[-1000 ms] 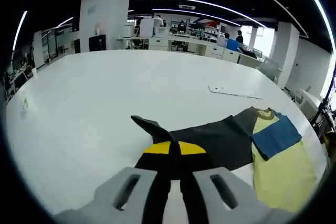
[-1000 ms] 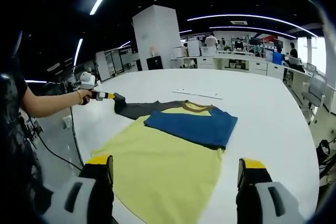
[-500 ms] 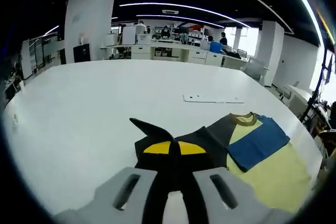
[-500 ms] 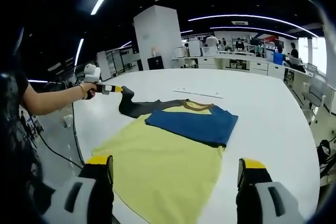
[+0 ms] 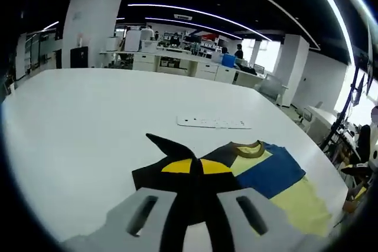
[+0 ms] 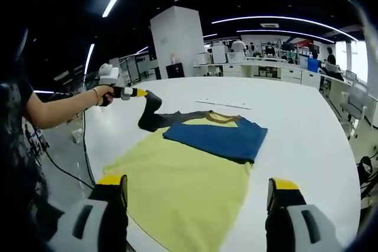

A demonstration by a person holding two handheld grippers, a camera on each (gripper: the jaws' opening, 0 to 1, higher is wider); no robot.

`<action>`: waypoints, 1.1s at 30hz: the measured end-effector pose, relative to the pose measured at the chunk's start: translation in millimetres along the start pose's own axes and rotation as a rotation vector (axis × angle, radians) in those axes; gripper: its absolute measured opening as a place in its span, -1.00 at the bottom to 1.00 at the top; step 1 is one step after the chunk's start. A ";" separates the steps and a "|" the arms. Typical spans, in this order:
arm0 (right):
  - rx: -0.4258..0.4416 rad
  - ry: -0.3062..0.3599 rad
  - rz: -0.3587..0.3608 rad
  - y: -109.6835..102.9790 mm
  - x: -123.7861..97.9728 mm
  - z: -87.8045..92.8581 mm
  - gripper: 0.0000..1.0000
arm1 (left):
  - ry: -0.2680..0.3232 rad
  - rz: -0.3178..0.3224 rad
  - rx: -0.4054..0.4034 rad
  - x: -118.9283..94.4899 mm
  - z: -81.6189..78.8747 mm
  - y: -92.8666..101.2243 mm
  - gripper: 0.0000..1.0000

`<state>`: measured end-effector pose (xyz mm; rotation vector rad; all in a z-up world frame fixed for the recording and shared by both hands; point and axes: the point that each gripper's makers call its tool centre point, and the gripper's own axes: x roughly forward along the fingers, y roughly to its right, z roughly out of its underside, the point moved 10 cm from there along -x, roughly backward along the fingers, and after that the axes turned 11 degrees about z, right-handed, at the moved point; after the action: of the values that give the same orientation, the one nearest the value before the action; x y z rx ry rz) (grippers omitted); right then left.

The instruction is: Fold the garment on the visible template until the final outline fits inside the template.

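A yellow T-shirt (image 6: 183, 187) with a brown collar lies on the white table (image 6: 307, 140). Its blue sleeve (image 6: 215, 136) is folded in across the chest. The dark grey sleeve (image 6: 155, 116) is lifted off the table, pinched in my left gripper (image 6: 143, 93), which is shut on its cuff. In the left gripper view the yellow-tipped jaws of the left gripper (image 5: 195, 166) clamp the dark sleeve (image 5: 177, 169), with the shirt's collar (image 5: 248, 147) and blue sleeve (image 5: 267, 172) to the right. My right gripper (image 6: 198, 196) hangs open above the shirt's hem, holding nothing.
A flat white sheet (image 5: 214, 123) lies on the table beyond the collar. A person's arm (image 6: 56, 110) holds the left gripper. Desks, a white pillar (image 6: 174, 42) and people stand far behind. The table edge runs near the hem.
The left gripper has lifted the dark sleeve and carried it rightward, toward the shirt's body. The right gripper has stayed still and open.
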<state>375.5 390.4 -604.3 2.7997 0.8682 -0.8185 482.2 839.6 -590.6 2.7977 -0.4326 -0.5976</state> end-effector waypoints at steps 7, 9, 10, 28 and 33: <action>-0.006 -0.006 0.006 1.4 -1.6 0.7 0.98 | 0.017 0.051 -0.012 10.4 -4.6 19.5 -1.00; -0.004 -0.006 0.005 1.2 -1.4 1.4 0.98 | 0.019 0.062 -0.008 13.0 -6.2 25.5 -1.00; -0.004 -0.007 0.004 0.9 -1.2 1.8 0.98 | 0.021 0.067 -0.005 14.3 -6.8 28.2 -1.00; 0.014 -0.017 -0.002 -1.1 -0.4 3.6 0.99 | 0.006 0.203 0.041 47.8 -15.5 86.8 -1.00; 0.016 -0.020 0.002 -0.1 -1.2 4.0 0.99 | -0.001 0.253 0.054 60.9 -16.0 106.4 -1.00</action>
<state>372.7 388.9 -607.0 2.8006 0.8602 -0.8549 517.2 723.5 -566.4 2.7304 -0.7985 -0.5379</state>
